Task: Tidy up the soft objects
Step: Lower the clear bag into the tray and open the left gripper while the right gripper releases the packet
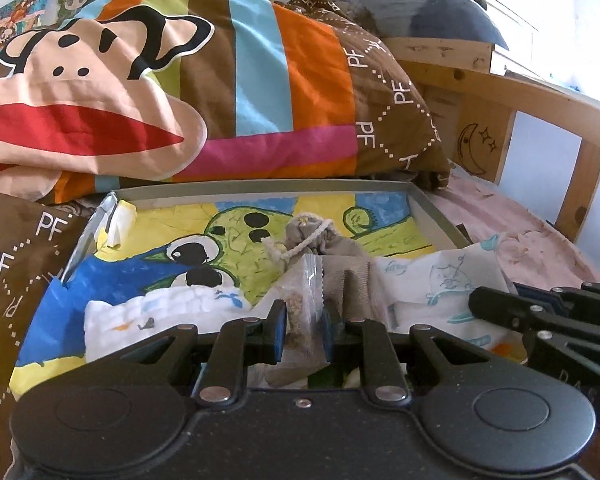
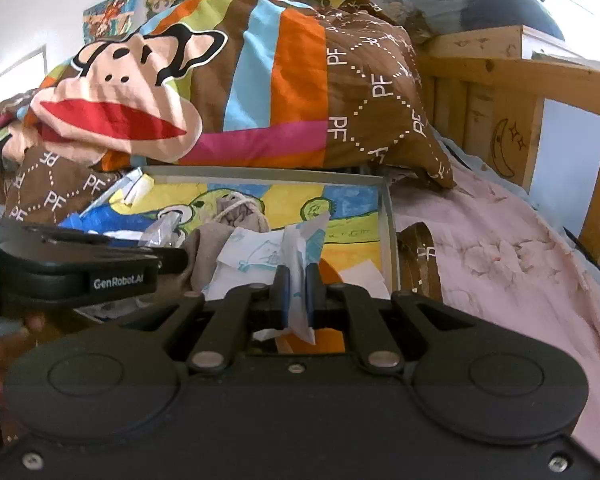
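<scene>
A grey box lid (image 1: 260, 191) lined with a cartoon drawing lies on the bed. In it are a beige drawstring pouch (image 1: 312, 236), a white quilted cloth (image 1: 160, 312) and a white printed cloth (image 1: 440, 280). My left gripper (image 1: 303, 326) is shut on a small clear plastic bag (image 1: 306, 296) with brown bits inside. My right gripper (image 2: 298, 294) is shut on a fold of the white printed cloth (image 2: 296, 248), over the box's near right part (image 2: 388, 216). The left gripper body (image 2: 80, 268) shows at the left of the right wrist view.
A bunched monkey-print duvet (image 1: 180, 80) lies just behind and left of the box. A pink sheet (image 2: 500, 264) covers the bed to the right. A wooden bed rail (image 2: 512, 132) with a moon drawing stands at the back right. Posters hang on the far wall.
</scene>
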